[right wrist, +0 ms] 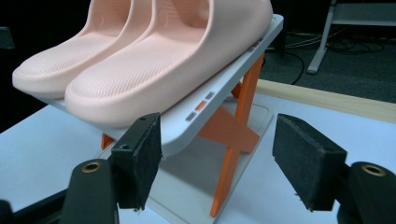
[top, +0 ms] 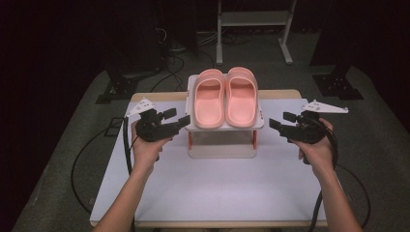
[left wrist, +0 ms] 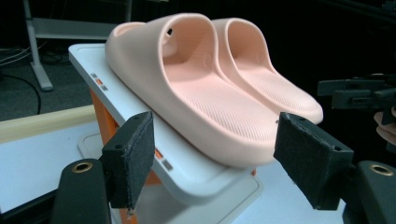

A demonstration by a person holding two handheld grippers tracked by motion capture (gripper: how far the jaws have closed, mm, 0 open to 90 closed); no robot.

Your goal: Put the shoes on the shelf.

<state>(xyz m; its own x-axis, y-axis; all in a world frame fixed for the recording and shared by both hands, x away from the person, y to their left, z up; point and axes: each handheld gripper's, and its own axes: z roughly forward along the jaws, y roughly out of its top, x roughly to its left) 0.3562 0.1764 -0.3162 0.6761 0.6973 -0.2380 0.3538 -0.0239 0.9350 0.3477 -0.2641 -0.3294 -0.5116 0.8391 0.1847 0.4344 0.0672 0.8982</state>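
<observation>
Beside rack (top: pixel 225 126): 2 spread grippers (top: pixel 176 117) (top: pixel 282 120)

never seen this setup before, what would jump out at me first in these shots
The pair of pink slide sandals catches the eye first, side by side on the tilted white top of a small shoe rack with orange legs at the far middle of the table. Next come the left gripper and right gripper, each hand-held with jaws open, flanking the rack without touching it.

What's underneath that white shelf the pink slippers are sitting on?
Orange crossed legs hold the tilted white shelf above a flat white base plate lying on the table. The shelf hides the middle of the base; whether anything lies there cannot be seen.
</observation>
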